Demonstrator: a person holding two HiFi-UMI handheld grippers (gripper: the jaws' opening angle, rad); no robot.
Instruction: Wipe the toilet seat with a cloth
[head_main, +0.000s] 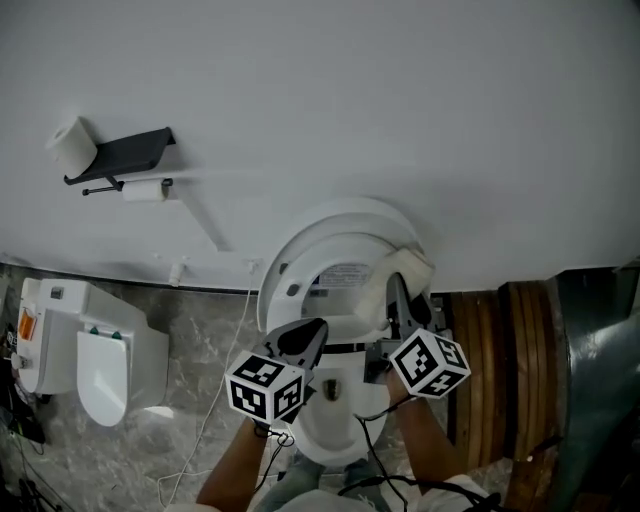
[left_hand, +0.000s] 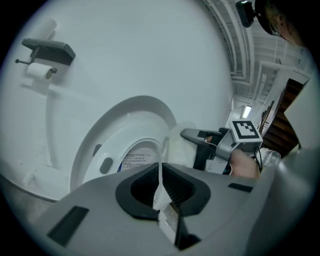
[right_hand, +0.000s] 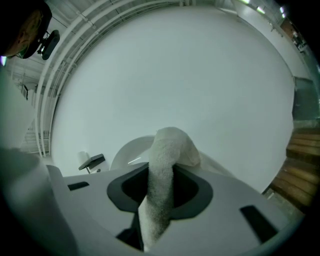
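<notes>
Cloth (right_hand: 167, 150) is clamped in the right tool (right_hand: 160, 202) against the raised seat's (head_main: 285, 262) 3 o'clock rim; left tool (left_hand: 161, 196) closed, empty.

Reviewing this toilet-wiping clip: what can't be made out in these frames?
- Thin white strip pinched in the shut left gripper: the left gripper view shows it edge-on, so what it is cannot be told.
- Where the cloth meets the raised toilet lid: the cloth blocks the right gripper view, and the right gripper covers it in the head view.
- Bowl: mostly hidden by both grippers in the head view.
- Lid label: print too small.
</notes>
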